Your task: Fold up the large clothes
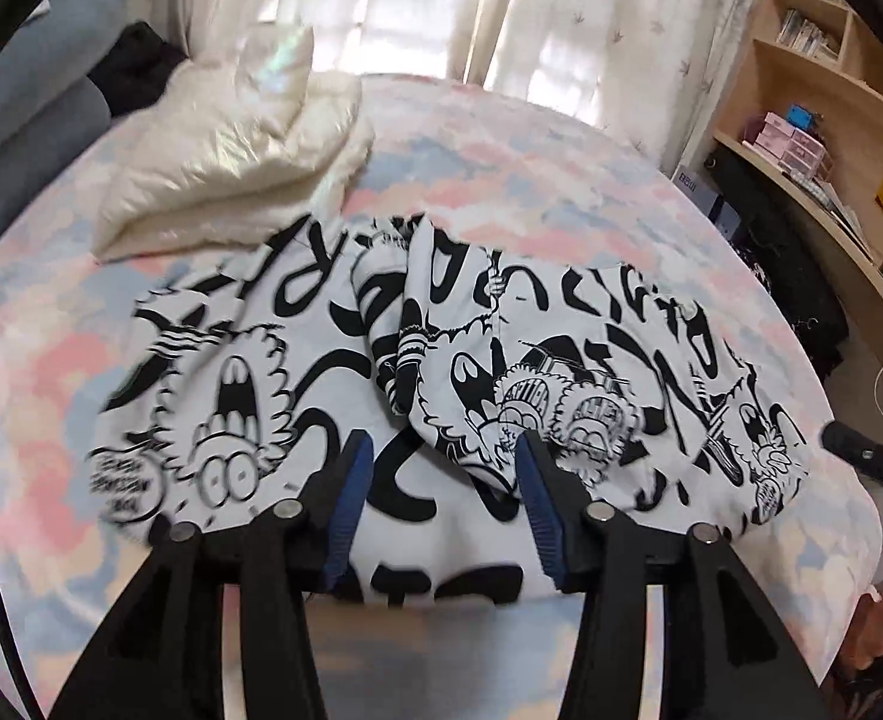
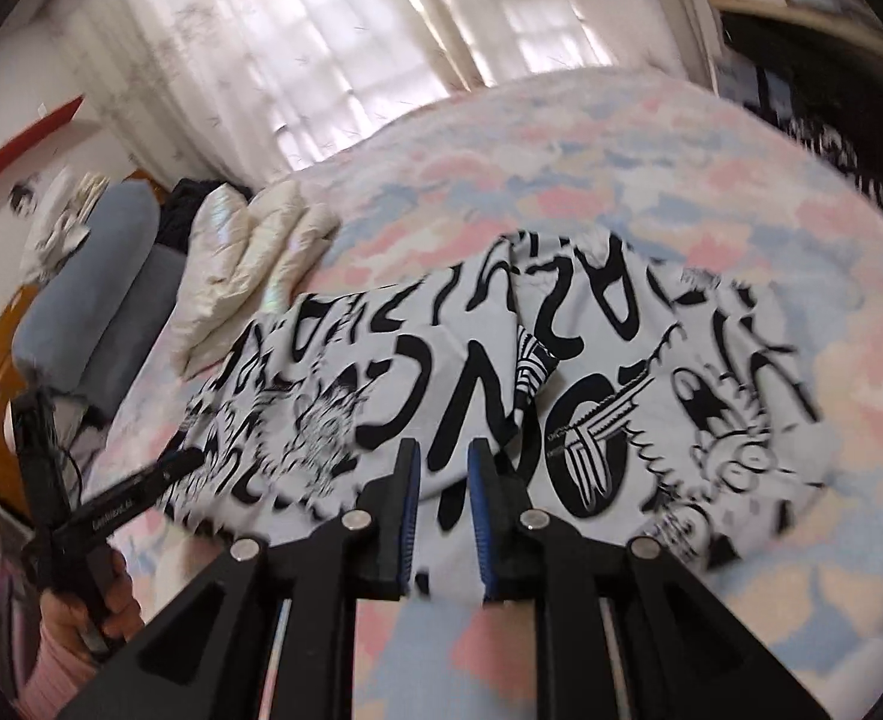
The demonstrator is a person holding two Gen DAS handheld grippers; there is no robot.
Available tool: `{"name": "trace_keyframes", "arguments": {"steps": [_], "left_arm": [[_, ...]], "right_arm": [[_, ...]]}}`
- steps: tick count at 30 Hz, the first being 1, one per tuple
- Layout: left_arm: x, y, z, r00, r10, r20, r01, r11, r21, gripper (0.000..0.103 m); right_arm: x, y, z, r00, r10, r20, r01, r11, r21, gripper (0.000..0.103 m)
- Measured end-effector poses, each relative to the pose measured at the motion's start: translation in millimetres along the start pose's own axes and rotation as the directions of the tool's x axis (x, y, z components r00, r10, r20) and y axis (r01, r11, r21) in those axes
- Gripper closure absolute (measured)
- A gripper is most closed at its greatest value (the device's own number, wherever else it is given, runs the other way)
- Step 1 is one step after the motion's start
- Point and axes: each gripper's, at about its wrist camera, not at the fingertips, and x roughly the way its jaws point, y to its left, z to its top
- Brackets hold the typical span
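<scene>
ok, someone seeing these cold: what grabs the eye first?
The black-and-white cartoon-print garment, partly folded in the middle of the pastel bedspread. Then the cream puffer jacket folded behind it to the left, and the blue-padded left gripper and right gripper above the garment's near edge, both empty.

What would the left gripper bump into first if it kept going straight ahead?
Probably the black-and-white cartoon shirt spread on the bed. The left gripper points down at it with open, empty fingers. The exact distance is hard to judge.
</scene>
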Motion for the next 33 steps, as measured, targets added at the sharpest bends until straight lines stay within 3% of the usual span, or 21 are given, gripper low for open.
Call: {"name": "trace_keyframes", "arguments": {"steps": [7, 12, 16, 26, 33], "left_arm": [[-48, -7, -6, 0.998, 0.046, 0.031, -0.046, 0.999, 0.003, 0.048], [-63, -13, -10, 0.995, 0.084, 0.062, -0.086, 0.996, 0.033, 0.037], [-58, -18, -13, 0.991, 0.11, 0.081, -0.116, 0.991, 0.066, 0.029], [23, -31, -14, 0.998, 0.057, 0.025, -0.059, 0.992, 0.112, 0.028], [80, -41, 20, 0.998, 0.041, 0.038, -0.044, 0.994, 0.097, 0.028]], "right_arm": [[-67, 23, -1, 1.0, 0.001, 0.012, 0.0, 0.997, -0.071, 0.087], [-71, 35, -6, 1.0, -0.018, 0.016, 0.02, 0.993, -0.114, 0.08], [-40, 40, -14, 1.0, -0.026, 0.014, 0.028, 0.992, -0.12, 0.08], [61, 48, -31, 0.999, 0.031, -0.028, -0.033, 0.995, -0.094, 0.08], [103, 48, -4, 0.999, 0.053, -0.004, -0.053, 0.995, -0.085, 0.08]]}}
